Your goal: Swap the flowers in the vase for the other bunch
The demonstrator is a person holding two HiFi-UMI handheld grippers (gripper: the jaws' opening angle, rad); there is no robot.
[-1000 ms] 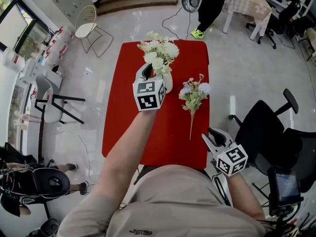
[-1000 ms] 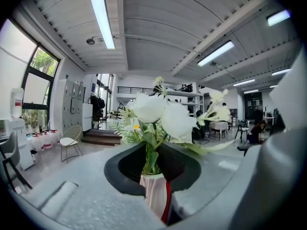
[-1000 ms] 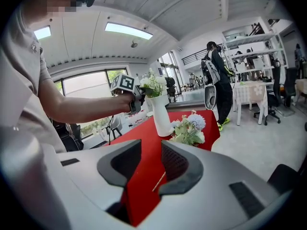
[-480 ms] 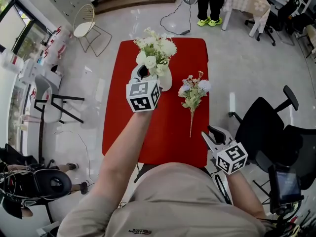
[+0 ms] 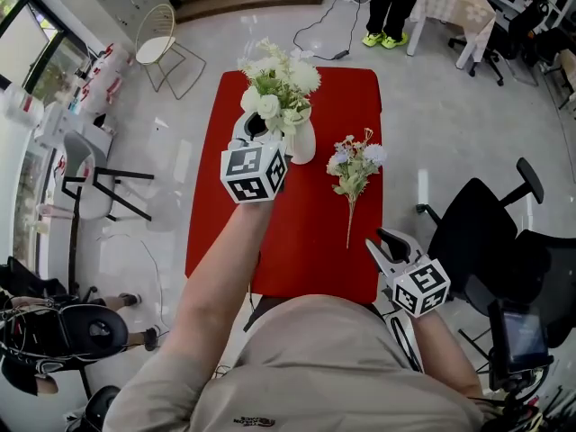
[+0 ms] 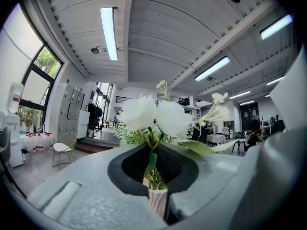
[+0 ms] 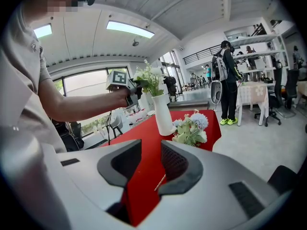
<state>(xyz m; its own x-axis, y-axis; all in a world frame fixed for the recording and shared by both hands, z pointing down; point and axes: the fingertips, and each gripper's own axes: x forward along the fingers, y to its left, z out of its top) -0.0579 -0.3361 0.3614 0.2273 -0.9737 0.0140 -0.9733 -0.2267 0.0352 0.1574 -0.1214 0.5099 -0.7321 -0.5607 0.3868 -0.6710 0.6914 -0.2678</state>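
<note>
A white flower bunch [image 5: 274,84] stands in the white vase [image 5: 303,142] at the far middle of the red table [image 5: 306,241]. My left gripper [image 5: 261,129] is shut on its stems just above the vase's mouth. In the left gripper view the stems [image 6: 152,164] run between the closed jaws with the white blooms [image 6: 156,116] above. The other bunch [image 5: 354,169], pale blue and cream, lies flat to the right of the vase. My right gripper [image 5: 382,246] hangs open and empty at the table's near right corner, and its own view looks at that bunch [image 7: 192,128] and the vase [image 7: 163,114].
A black office chair [image 5: 486,232] stands close on the right of the table. A person [image 5: 396,3] stands beyond the table's far end. A wire chair [image 5: 157,39] and a stool [image 5: 99,187] are on the left. Floor runs round the table.
My left gripper has risen a little with the white bunch, so the blooms sit higher above the vase. The right gripper has stayed put. The person at the far end has walked right.
</note>
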